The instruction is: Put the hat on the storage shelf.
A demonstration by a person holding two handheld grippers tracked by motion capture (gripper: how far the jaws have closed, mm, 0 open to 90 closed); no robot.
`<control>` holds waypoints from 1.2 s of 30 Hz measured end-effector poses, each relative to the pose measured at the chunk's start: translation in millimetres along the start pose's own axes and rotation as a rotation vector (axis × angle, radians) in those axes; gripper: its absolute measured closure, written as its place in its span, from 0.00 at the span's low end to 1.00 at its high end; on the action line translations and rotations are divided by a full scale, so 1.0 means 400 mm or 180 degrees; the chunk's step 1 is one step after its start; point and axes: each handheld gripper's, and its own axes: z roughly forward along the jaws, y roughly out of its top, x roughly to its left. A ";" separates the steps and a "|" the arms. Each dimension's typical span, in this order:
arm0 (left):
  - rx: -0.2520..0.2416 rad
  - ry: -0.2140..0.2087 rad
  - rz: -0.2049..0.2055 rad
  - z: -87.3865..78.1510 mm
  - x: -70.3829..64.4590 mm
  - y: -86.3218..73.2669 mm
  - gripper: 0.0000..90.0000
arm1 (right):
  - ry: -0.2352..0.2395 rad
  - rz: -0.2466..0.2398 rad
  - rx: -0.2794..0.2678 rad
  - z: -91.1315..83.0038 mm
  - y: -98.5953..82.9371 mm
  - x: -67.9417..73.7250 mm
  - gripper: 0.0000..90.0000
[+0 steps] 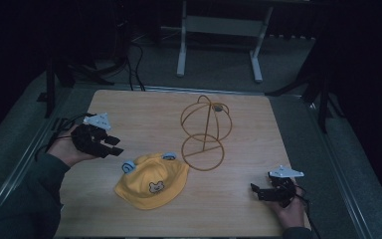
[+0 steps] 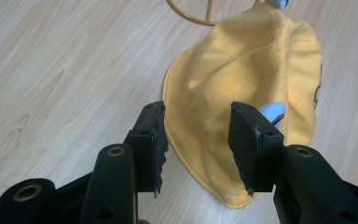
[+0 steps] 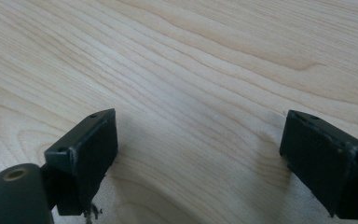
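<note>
- Yellow cap [image 1: 151, 182] lies flat on the wooden tabletop [image 1: 144, 112], near the front edge, a bit left of centre; bear face on the front, two blue ears up top.
- L gripper [image 1: 110, 145] hovers near the left edge, just beside the cap's left side, jaws aimed at it. No contact seen.
- In the left gripper view the jaws stand apart w/ a mid-size gap, nothing between the pads; cap [image 2: 242, 98] sits right beyond the tips, its hem running under the gap. One blue ear [image 2: 271, 111] peeks past the right-hand jaw.
- R gripper [image 1: 258, 191] rests low near the front right corner, well apart from the cap.
- Right gripper view: jaws spread wide, holding nothing; bare wood grain [image 3: 191, 70] betw. them.
- Orange wire stand [image 1: 205, 130], dome on a ring base, stands around the tabletop's centre, toward the back edge from the cap; ring base near the cap's upper right, not touching as far as can be told.
- A bit of that ring [image 2: 191, 16] shows at the top of the left gripper view, just beyond the cap.
- Grey plates on top of both grippers; cables trail off toward the person's sleeves.
</note>
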 end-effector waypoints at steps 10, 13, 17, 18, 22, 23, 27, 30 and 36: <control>0.0008 -0.0070 0.0103 0.001 -0.014 0.028 0.62 | -0.0001 0.0001 0.0001 0.000 0.000 0.000 0.12; 0.0011 -0.0067 0.0120 0.003 -0.019 0.035 0.62 | -0.0001 0.0000 0.0001 0.000 0.000 0.000 0.12; 0.0052 -0.0072 0.0167 0.007 -0.024 0.043 0.62 | 0.0000 0.0000 0.0000 0.000 0.000 0.000 0.12; 0.0071 -0.0058 0.0176 0.008 -0.026 0.046 0.62 | 0.0000 0.0001 0.0001 0.000 0.000 0.000 0.12; 0.0074 -0.0063 0.0180 0.012 -0.029 0.051 0.62 | 0.0000 0.0002 0.0000 0.000 0.000 0.000 0.12; 0.0076 -0.0074 0.0194 0.013 -0.030 0.055 0.62 | 0.0000 0.0001 0.0000 0.000 0.000 0.000 0.12; 0.0092 -0.0087 0.0222 0.017 -0.035 0.063 0.62 | 0.0000 0.0002 0.0000 0.000 0.000 0.000 0.12; 0.0103 -0.0097 0.0238 0.019 -0.039 0.070 0.62 | 0.0001 0.0003 0.0000 0.000 0.000 0.000 0.12; 0.0145 -0.0098 0.0298 0.023 -0.044 0.090 0.62 | 0.0000 0.0006 0.0000 0.000 0.000 0.000 0.12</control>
